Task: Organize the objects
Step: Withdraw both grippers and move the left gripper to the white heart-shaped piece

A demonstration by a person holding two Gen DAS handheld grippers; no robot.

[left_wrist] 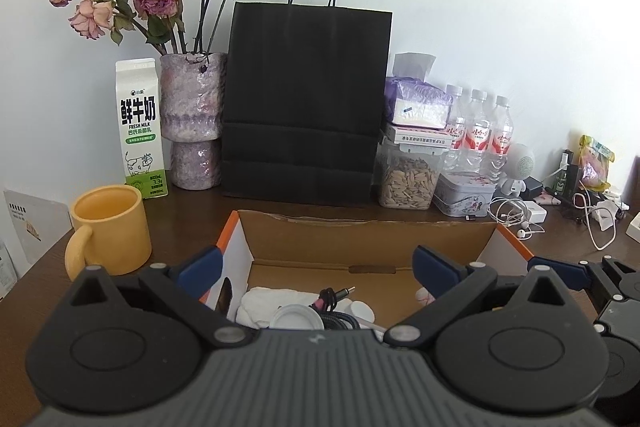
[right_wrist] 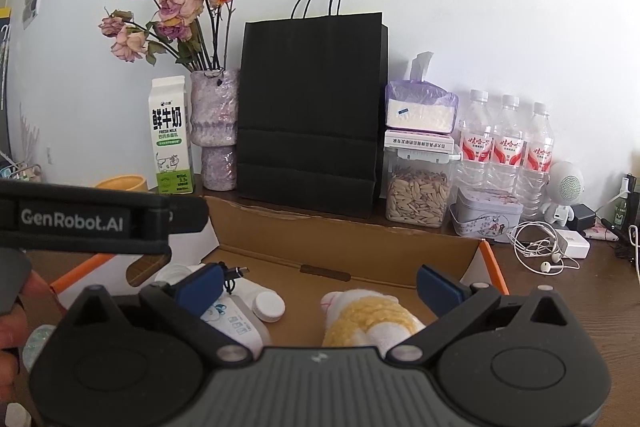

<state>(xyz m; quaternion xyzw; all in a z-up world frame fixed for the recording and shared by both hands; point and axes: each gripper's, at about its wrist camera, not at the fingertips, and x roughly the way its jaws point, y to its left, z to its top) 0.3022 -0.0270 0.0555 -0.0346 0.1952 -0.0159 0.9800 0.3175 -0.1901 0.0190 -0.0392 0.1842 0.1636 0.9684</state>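
Both tongs hover over an open cardboard box at the near edge of the tabletop, pointing slightly down into it. The left tongs stand spread wide with nothing between the pads. The right tongs are also released and fully spread, with a yellow-and-white plush toy lying in the box just below them, free of the pads. At the left of the box lie a white cloth, a black cable, a round white lid and a small white packet.

The toy looks just set down, so the step in hand is likely the release and withdrawal. To do it well, the right tongs should lift straight up and clear of the box wall, keeping the pads apart so the soft pile does not snag. The two grippers are close together, so they should move one at a time.

The tabletop is dark brown wood against a white wall. Along the far edge stand a milk carton, a vase of dried roses, a black paper bag, a jar of seeds, a tin and three water bottles. A yellow mug sits near left, and earphones lie far right.
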